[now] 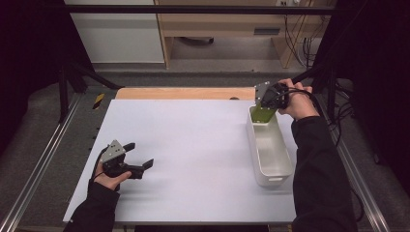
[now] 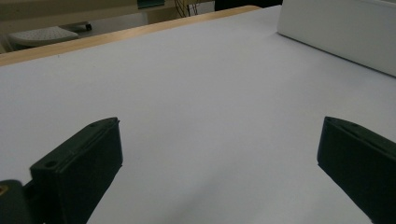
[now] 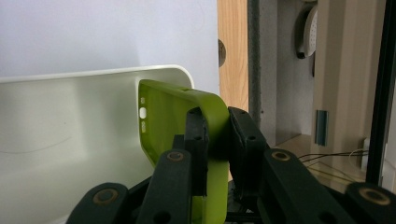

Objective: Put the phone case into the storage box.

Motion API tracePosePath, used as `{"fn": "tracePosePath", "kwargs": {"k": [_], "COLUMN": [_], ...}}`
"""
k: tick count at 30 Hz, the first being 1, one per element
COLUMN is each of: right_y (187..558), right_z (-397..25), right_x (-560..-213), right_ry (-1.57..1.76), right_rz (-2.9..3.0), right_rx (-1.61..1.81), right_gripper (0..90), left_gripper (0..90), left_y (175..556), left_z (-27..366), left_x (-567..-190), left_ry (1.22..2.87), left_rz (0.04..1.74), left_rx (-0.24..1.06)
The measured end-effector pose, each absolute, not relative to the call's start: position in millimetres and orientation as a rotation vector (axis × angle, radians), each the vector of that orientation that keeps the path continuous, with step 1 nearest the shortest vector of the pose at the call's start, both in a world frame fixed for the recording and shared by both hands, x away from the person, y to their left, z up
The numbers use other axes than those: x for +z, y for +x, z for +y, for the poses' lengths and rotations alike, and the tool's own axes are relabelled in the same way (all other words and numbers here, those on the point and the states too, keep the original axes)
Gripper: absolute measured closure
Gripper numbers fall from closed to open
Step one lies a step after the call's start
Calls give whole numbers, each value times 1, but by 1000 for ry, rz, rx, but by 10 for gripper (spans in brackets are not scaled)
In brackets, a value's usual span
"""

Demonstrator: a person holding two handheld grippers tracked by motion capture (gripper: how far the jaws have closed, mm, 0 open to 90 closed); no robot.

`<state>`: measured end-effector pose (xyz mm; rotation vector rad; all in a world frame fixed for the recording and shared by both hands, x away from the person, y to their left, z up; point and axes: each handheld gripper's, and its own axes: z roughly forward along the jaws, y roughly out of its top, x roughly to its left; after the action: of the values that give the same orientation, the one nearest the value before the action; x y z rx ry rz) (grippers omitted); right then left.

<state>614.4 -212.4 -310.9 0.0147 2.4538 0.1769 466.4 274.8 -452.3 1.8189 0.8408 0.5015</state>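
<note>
A lime-green phone case (image 1: 262, 114) hangs over the far end of a white rectangular bin (image 1: 278, 166) at the table's right. My right gripper (image 1: 267, 102) is shut on the case's edge. In the right gripper view the green phone case (image 3: 180, 123) is pinched between the black jaws of the right gripper (image 3: 215, 135), with the white bin (image 3: 70, 126) just beyond. My left gripper (image 1: 139, 154) rests low over the table's front left, open, with nothing between its jaws. The left gripper (image 2: 219, 158) looks across bare white tabletop.
The white tabletop (image 1: 193, 145) has a wooden strip (image 1: 183, 93) along its far edge. Metal rails (image 1: 43, 159) run down both sides. A shelf unit (image 1: 227, 29) and cables stand beyond the table. The bin's side wall (image 2: 341, 28) shows in the left gripper view.
</note>
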Motion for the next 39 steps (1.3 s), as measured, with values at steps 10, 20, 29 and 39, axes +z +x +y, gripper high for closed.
{"fn": "tracePosePath", "kwargs": {"k": [10,20,29,39], "right_y": [623,630,633,636], "right_z": [-206,-203,-205,-206], "right_x": [-321,-329,-333,-335], "right_ry": [-30,-55,-53,-32], "right_rz": [2471,2478,2471,2442], "right_rx": [133,116,119,130], "right_gripper": [792,792,787,770], "left_gripper": [0,0,0,0], "left_y": [467,467,467,467], "left_z": [275,276,276,276], "left_x": [-452,-453,-453,-453], "left_ry": [1817,1818,1822,1823], "left_rz": [842,845,846,845], "left_rx": [499,499,498,500]}}
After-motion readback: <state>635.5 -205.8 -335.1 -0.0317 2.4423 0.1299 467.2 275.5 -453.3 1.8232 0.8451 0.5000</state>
